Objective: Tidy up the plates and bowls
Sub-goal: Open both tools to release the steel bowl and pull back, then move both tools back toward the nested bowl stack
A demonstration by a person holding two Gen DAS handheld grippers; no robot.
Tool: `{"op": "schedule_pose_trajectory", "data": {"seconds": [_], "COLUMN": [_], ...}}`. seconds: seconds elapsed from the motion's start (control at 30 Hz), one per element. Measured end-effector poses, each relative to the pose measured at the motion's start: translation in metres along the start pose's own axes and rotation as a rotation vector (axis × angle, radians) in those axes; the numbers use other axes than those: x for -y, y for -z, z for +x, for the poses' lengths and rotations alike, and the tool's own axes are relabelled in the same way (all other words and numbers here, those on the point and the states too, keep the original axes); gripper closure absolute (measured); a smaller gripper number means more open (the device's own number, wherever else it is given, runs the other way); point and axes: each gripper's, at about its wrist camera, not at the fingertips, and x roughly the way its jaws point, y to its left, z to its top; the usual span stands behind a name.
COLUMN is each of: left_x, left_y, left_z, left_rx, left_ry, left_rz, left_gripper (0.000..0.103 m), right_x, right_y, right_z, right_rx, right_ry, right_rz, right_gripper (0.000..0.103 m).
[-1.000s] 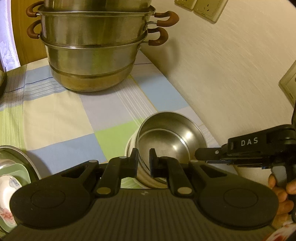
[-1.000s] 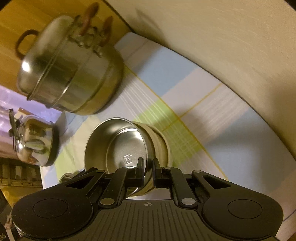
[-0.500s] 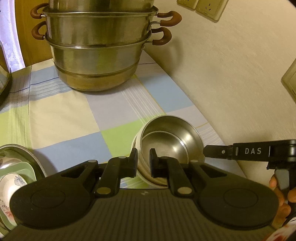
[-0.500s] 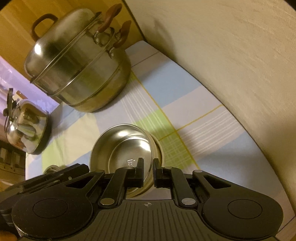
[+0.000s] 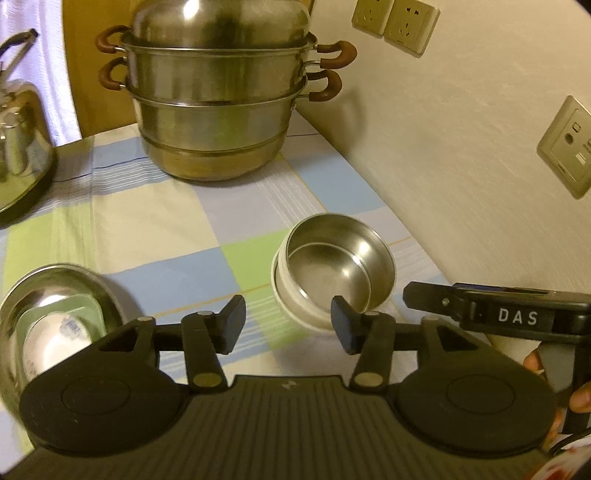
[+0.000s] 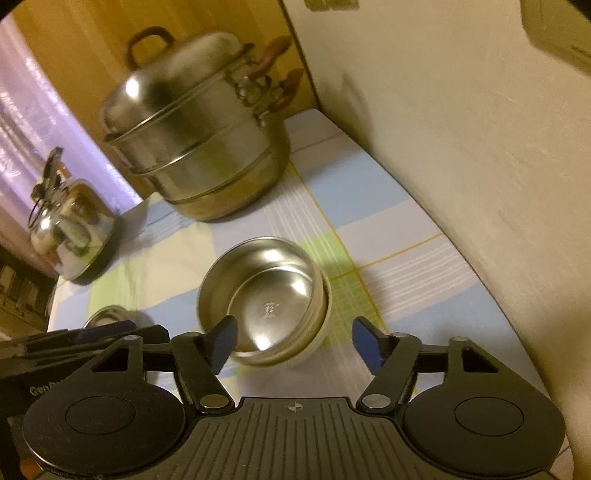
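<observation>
A steel bowl (image 5: 332, 258) (image 6: 262, 299) sits nested in a cream bowl (image 5: 284, 295) (image 6: 325, 332) on the checked tablecloth near the wall. My left gripper (image 5: 288, 325) hovers just in front of the stack. Its jaws are opening and nothing is between them. My right gripper (image 6: 293, 343) is also just short of the stack. Its jaws are opening wide, and no pad presses on the bowls. In the left wrist view the right gripper (image 5: 480, 314) reaches in from the right side of the stack.
A tall steel steamer pot (image 5: 221, 103) (image 6: 195, 140) stands at the back by the wall. A kettle (image 5: 18, 147) (image 6: 70, 229) is at the left. A steel basin (image 5: 110, 295) holding a green plate (image 5: 88, 306) and a white bowl sits near left. Wall sockets (image 5: 395, 22) are above.
Both grippers were shut at the steel bowl's rim; now both stand open and have drawn back and up. The bowl, tilted before, rests in the cream bowl.
</observation>
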Motion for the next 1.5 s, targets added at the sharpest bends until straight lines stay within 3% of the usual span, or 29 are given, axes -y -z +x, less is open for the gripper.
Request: {"op": "schedule_pose_trajectory", "data": {"seconds": [0.1, 0.43, 0.77, 1.13, 1.5], "left_x": [0.003, 0.006, 0.004, 0.013, 0.018], "left_y": [0.011, 0.065, 0.136, 0.185, 0.200], "left_z": [-0.016, -0.078, -0.131, -0.156, -0.159], "left_rx": [0.011, 0.049, 0.037, 0.022, 0.008], "left_ry": [-0.024, -0.092, -0.166, -0.213, -0.225], "left_rz": [-0.002, -0.049, -0.128, -0.194, -0.212], "left_gripper": [0.047, 0.043, 0.043, 0.043, 0.043], "right_x": [-0.004, -0.017, -0.022, -0.024, -0.021], "right_y": [0.011, 0.055, 0.114, 0.153, 0.172], "right_z": [-0.013, -0.057, -0.089, -0.109, -0.109], "right_rx": [0.019, 0.051, -0.006, -0.046, -0.087], "right_ry": [-0.001, -0.011, -0.048, -0.082, -0.078], "right_rz": [-0.025, -0.112, -0.199, -0.273, -0.295], "right_gripper": [0.027, 0.025, 0.025, 0.025, 0.025]}}
